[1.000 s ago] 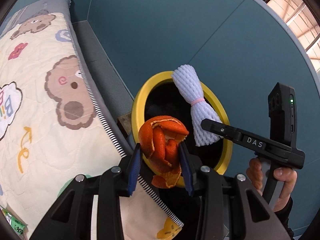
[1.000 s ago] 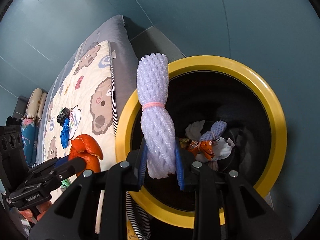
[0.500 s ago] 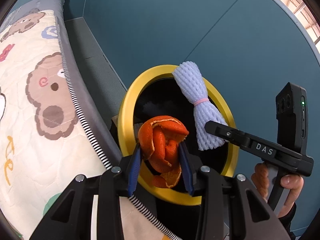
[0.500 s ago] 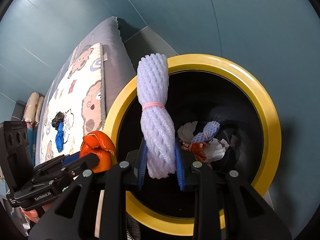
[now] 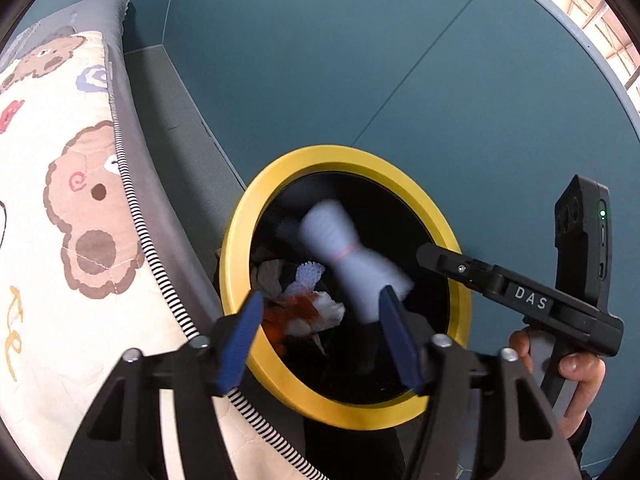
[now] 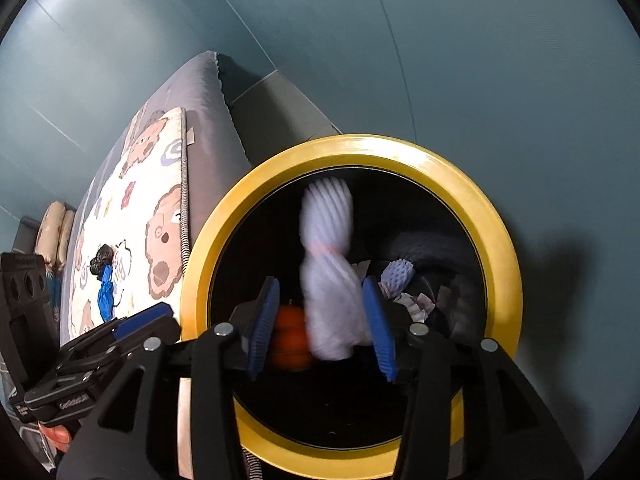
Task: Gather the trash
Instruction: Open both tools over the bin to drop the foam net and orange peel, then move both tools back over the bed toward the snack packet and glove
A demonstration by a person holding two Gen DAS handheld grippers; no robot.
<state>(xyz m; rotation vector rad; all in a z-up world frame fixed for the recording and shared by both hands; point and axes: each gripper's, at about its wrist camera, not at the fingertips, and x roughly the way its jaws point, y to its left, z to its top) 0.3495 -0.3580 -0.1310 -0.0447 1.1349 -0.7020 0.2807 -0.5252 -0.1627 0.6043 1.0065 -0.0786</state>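
Observation:
A black bin with a yellow rim point(image 5: 240, 236) point(image 6: 500, 240) stands beside the bed. My left gripper point(image 5: 320, 336) is open and empty over the bin's mouth. My right gripper point(image 6: 320, 330) is open too. The white foam net sleeve point(image 5: 352, 264) point(image 6: 328, 280) is blurred, dropping free into the bin. The orange peel point(image 6: 290, 340) point(image 5: 288, 312) is blurred inside the bin, among other scraps of trash point(image 6: 400, 276).
A bed with a bear-print quilt point(image 5: 60, 200) and grey mattress lies left of the bin. A blue wrapper and a dark clump point(image 6: 105, 280) lie on the quilt. Teal walls point(image 5: 360, 60) stand behind the bin.
Both grippers have opened. The orange peel has left my left gripper and the foam net has left my right gripper; both are falling into the bin.

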